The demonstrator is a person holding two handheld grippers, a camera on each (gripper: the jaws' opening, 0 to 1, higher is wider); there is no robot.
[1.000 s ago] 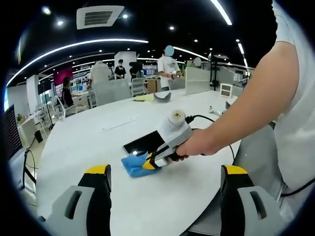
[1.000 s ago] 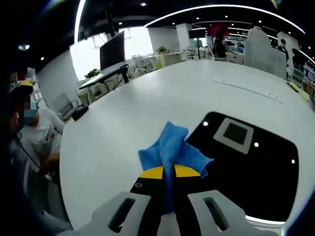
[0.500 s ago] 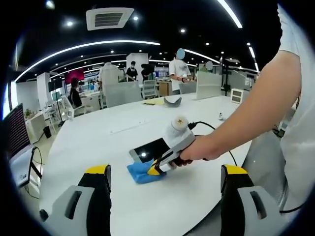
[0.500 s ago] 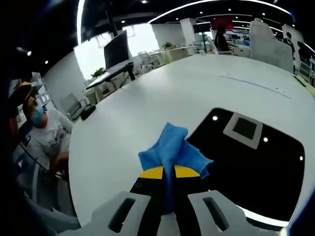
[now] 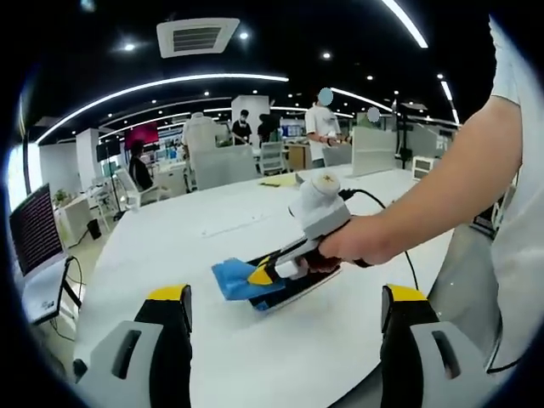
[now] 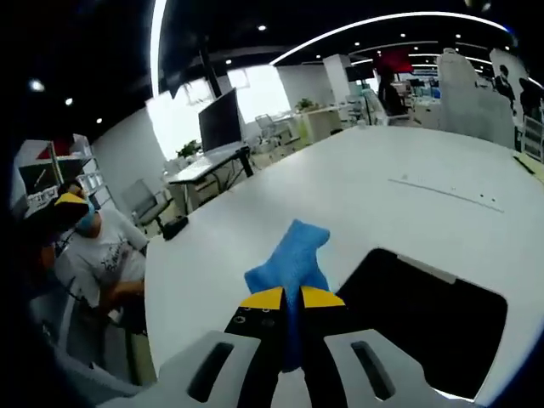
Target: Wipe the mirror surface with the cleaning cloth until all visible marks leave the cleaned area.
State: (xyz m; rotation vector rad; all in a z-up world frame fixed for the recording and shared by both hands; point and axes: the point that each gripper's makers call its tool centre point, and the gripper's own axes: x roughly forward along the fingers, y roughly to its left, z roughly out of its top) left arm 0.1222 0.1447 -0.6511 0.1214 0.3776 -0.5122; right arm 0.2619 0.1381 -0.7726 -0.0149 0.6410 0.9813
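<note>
Right tool [image 6: 291, 299] clamped on blue cloth [image 6: 289, 257] at mirror [image 6: 425, 319] near edge, frame centre. Left tool [image 5: 285, 299] wide open, holding nothing, above bare counter [image 5: 170, 246].

Open-plan office or lab floor. Dark ceiling with long curved light strips [image 5: 153, 85], recessed spots, a square air vent [image 5: 197, 36]. Large white table [image 5: 280, 340] in the foreground; beyond it desks with monitors [image 6: 223, 121], office chairs [image 6: 136, 200], low grey partition screens [image 5: 223, 166]. Several people standing at the far desks [image 5: 324, 127], one seated in a mask [image 6: 98, 255]
</note>
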